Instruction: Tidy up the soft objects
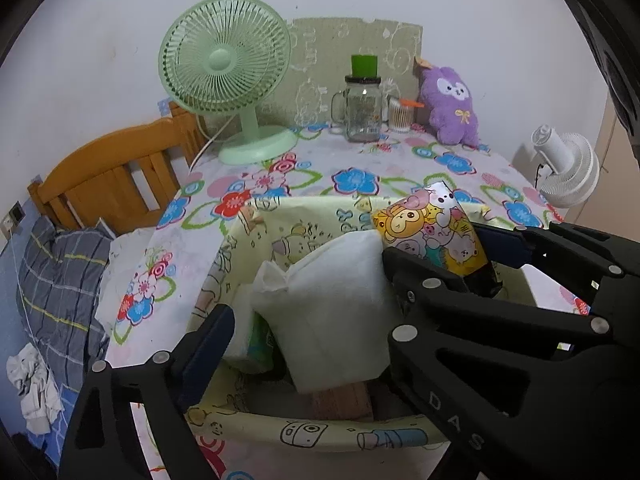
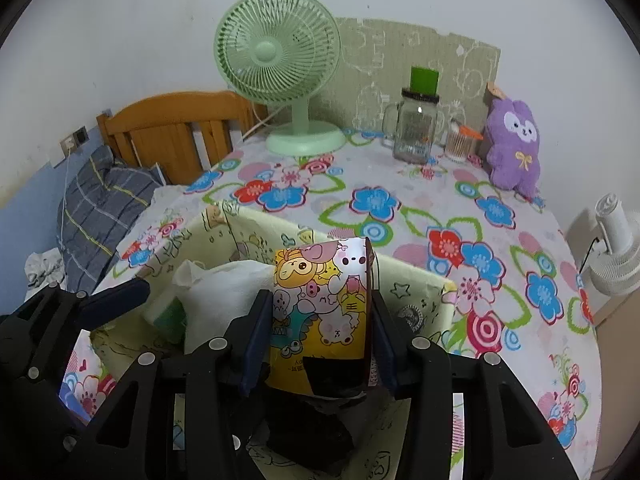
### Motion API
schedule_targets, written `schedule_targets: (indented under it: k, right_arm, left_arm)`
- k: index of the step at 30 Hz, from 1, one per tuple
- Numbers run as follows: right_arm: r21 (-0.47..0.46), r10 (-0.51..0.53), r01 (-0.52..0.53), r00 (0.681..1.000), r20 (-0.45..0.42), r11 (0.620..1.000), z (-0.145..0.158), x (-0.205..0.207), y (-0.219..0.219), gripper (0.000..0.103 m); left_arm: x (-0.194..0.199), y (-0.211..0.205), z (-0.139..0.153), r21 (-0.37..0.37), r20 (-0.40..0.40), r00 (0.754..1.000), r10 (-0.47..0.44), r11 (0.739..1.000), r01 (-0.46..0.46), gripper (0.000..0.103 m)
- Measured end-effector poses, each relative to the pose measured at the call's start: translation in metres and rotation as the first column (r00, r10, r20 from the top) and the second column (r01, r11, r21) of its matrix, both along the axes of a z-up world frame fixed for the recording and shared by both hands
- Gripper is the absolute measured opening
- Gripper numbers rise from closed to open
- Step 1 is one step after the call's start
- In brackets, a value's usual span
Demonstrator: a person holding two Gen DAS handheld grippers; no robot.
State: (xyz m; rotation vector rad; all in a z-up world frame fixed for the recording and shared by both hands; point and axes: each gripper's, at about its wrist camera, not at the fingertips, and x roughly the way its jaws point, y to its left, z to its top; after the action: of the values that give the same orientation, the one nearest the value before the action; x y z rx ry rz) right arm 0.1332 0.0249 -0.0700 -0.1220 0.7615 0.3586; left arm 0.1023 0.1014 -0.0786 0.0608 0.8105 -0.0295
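A yellow cartoon-print fabric basket (image 1: pixel 280 220) (image 2: pixel 420 292) stands on the flowered tablecloth. Inside it a white soft tissue pack (image 1: pixel 332 300) (image 2: pixel 224 292) leans upright, with a green-and-white pack (image 1: pixel 260 344) beside it. My left gripper (image 1: pixel 308 332) stands open astride the white pack, its pads clear of it. My right gripper (image 2: pixel 320 336) is shut on a bright cartoon-animal pack (image 2: pixel 320 300) (image 1: pixel 432 236), held upright over the basket's right half. A purple plush toy (image 1: pixel 452 104) (image 2: pixel 516 148) sits at the table's far right against the wall.
At the back of the table are a green desk fan (image 1: pixel 228 72), a glass jar with a green lid (image 1: pixel 362 108) and a cup of cotton swabs (image 1: pixel 400 114). A wooden headboard (image 1: pixel 112 176) and bedding lie left. A white fan (image 2: pixel 616 248) stands off the table's right edge.
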Motion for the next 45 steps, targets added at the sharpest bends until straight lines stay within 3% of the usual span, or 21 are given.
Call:
schedule_targets:
  k: [7,10,21,28,31,45]
  right_arm:
    - [-0.027,-0.035,0.035,0.999,-0.025,0.999,-0.011,0.005,-0.005,0.076]
    - [-0.031,-0.034,0.033,0.999,-0.014,0.999,-0.012,0.004,-0.007,0.079]
    - [-0.016,0.015,-0.015,1.000,0.006,1.000,-0.011,0.011,-0.013,0.079]
    - [0.003,0.029,-0.029,0.998,0.048,1.000,0.005,0.001,-0.020,0.082]
    - [0.003,0.011,-0.011,0.997,0.078,1.000,0.015,-0.007,-0.025,0.090]
    - [0.055,-0.067,0.061,0.992,0.110,0.997,0.047,-0.039,-0.054,0.091]
  left_arm:
    - [0.002,-0.006,-0.009,0.018,-0.028,1.000,-0.010,1.000,0.010,0.095]
    - [0.002,-0.008,-0.010,0.015,-0.026,1.000,-0.006,1.000,0.006,0.098]
    - [0.004,-0.015,-0.007,0.011,-0.030,1.000,0.005,1.000,-0.004,0.099]
    - [-0.001,-0.019,0.007,0.005,0.000,1.000,0.018,1.000,-0.018,0.102]
    - [-0.005,-0.021,0.015,0.005,0.022,0.999,0.030,1.000,-0.030,0.102]
    - [-0.028,-0.035,0.046,-0.015,0.105,0.993,0.049,0.999,-0.048,0.103]
